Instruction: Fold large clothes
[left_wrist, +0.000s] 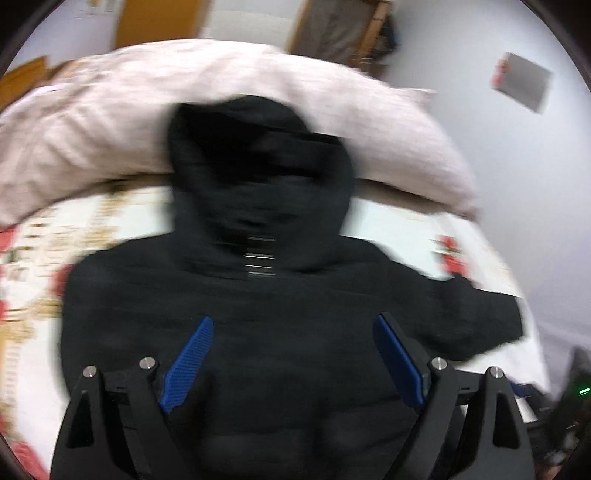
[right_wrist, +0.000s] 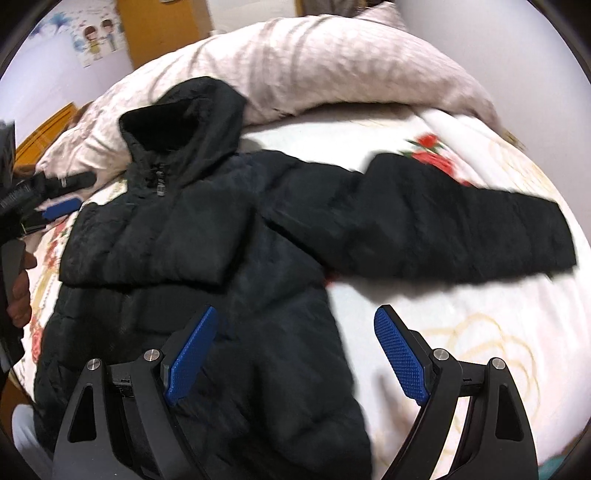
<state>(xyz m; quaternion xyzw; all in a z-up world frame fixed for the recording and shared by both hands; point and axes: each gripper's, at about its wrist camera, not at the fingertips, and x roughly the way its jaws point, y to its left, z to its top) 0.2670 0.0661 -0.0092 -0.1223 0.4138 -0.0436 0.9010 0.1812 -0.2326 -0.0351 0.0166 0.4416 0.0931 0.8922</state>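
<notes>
A bed (right_wrist: 461, 354) with a white flowered cover is carrying everything here, and a pale pink duvet (right_wrist: 314, 62) is lying bunched along its far end. A black puffer jacket (right_wrist: 229, 258) is lying front up across the cover, its hood (right_wrist: 184, 122) resting against the duvet. One sleeve (right_wrist: 454, 229) is stretching straight out to the side over the flowers, while the other sleeve (right_wrist: 155, 243) is lying folded in across the chest. The left tool (left_wrist: 291, 325) is hanging above the jacket's chest, aimed toward the hood, its blue pads spread wide with nothing between them, though that view is badly smeared. From the other side it is showing at the jacket's shoulder (right_wrist: 62, 195), with a hand (right_wrist: 20, 291) gripping its handle. The right tool (right_wrist: 295, 325) is hovering over the jacket's lower edge, one finger above the fabric and one above bare cover, its blue pads also standing wide apart and pinching nothing.
</notes>
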